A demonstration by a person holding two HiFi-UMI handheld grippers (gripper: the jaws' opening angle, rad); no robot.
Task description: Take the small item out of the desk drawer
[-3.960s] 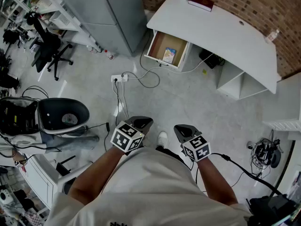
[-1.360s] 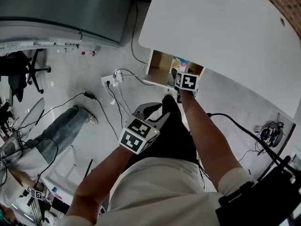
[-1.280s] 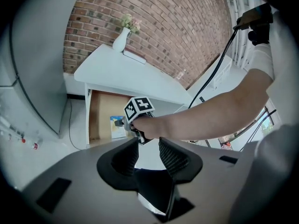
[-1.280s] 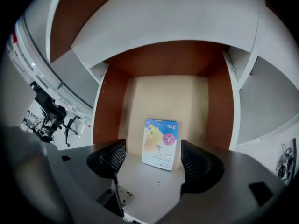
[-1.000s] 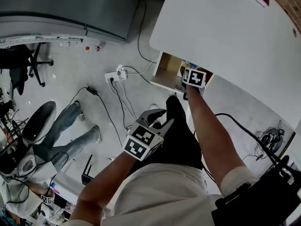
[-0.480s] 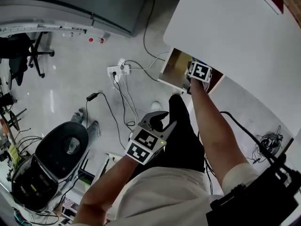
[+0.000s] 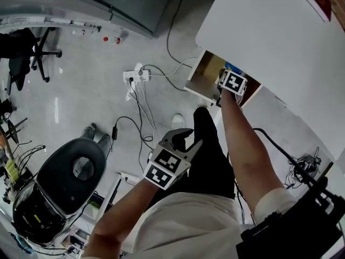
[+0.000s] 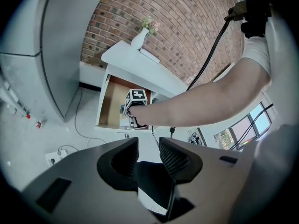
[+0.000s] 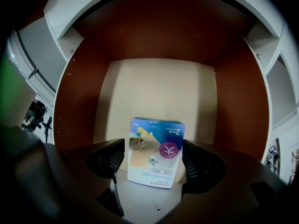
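Change: four seconds back the person stood well off from the white tabletop (image 7: 269, 31) with both claws held low. Since then they have walked up and the right claw (image 9: 153, 149) has gone into the open drawer (image 7: 199, 79). It has barely shifted there over the last half second.
Meaning: the reach looks finished. The grasp seems to be the step in hand, and the lift out is not yet done.
Left claw (image 8: 148, 155): jaws a narrow gap apart with nothing between them; only the person's dark trouser leg shows beyond.
Left arm: bent at the elbow, held near the body above the floor, well apart from the drawer and idle.
Bandage box (image 9: 156, 152): lies flat on the drawer's pale floor, its print upside down to the right claw's camera.
Right claw state: jaws wide, one on each side of the box and close at its long edges. There is no visible pinch, and I cannot tell whether the pads touch yet.
Right arm: stretched almost straight, forward and down, ending at the drawer just beside the tabletop's near edge.
Next move: probably an even squeeze on the box's sides, since thin card may buckle or slip.
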